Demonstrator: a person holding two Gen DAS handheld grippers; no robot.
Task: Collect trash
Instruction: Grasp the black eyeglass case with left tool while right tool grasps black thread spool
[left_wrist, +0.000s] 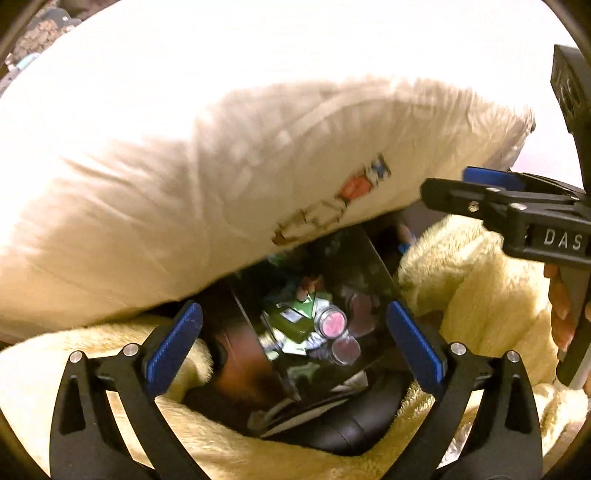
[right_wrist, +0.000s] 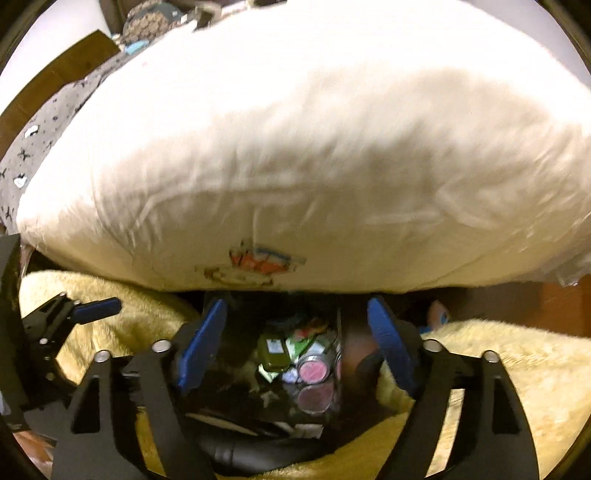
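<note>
Both grippers, left gripper (left_wrist: 293, 341) and right gripper (right_wrist: 295, 343), hang wide open, holding nothing. The trash (left_wrist: 314, 325) sits low in the middle, under the big white pillow (left_wrist: 184, 166).

White pillow (right_wrist: 295, 147) with red-blue print, yellow fluffy blanket (left_wrist: 480, 295), pink-capped items (left_wrist: 332, 325)

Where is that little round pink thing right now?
The round pink thing lies in a dark gap below the big white pillow, right beside a small green packet. In both wrist views it sits between the open gripper fingers, with yellow blanket around.
</note>
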